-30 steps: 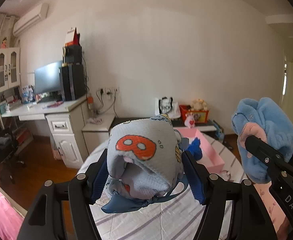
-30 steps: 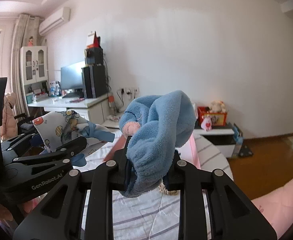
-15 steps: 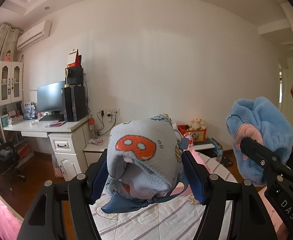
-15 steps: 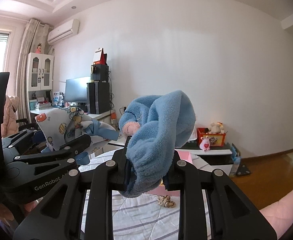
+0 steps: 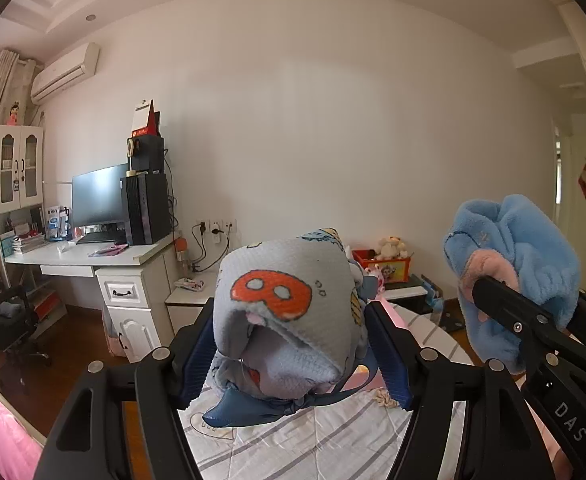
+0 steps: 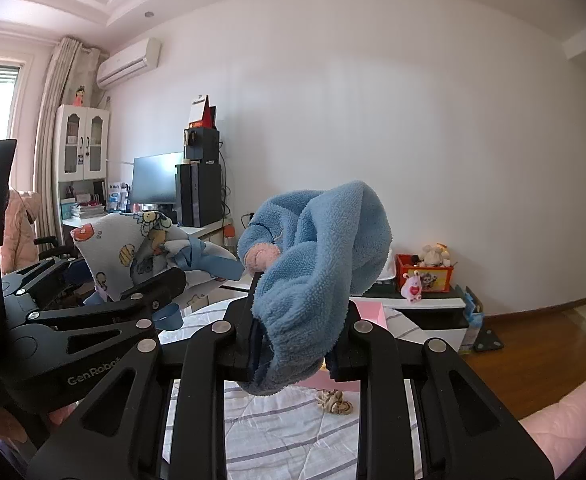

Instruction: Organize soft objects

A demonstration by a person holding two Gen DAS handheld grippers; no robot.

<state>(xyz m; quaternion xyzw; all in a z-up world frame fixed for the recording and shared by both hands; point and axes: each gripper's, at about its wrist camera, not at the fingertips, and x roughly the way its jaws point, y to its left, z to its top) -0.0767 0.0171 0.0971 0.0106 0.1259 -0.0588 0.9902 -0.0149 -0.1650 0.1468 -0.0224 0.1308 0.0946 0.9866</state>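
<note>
Both grippers have tilted upward, showing more ceiling. Left gripper (image 5: 293, 344) jaws clamp a printed cloth (image 5: 289, 300) above the bed (image 5: 313, 440). Right gripper (image 6: 293, 340) jaws pinch a blue fleece (image 6: 317, 256); only its view shows a scrunchie (image 6: 335, 402) whole.

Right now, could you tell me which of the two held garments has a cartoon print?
The grey knit garment in the left gripper; the right gripper's fleece is blue, unprinted.

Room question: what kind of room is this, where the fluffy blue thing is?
Most likely a bedroom that doubles as a study. A striped quilted bedspread lies below, a white desk carries a monitor, and stuffed toys sit on a low cabinet.
</note>
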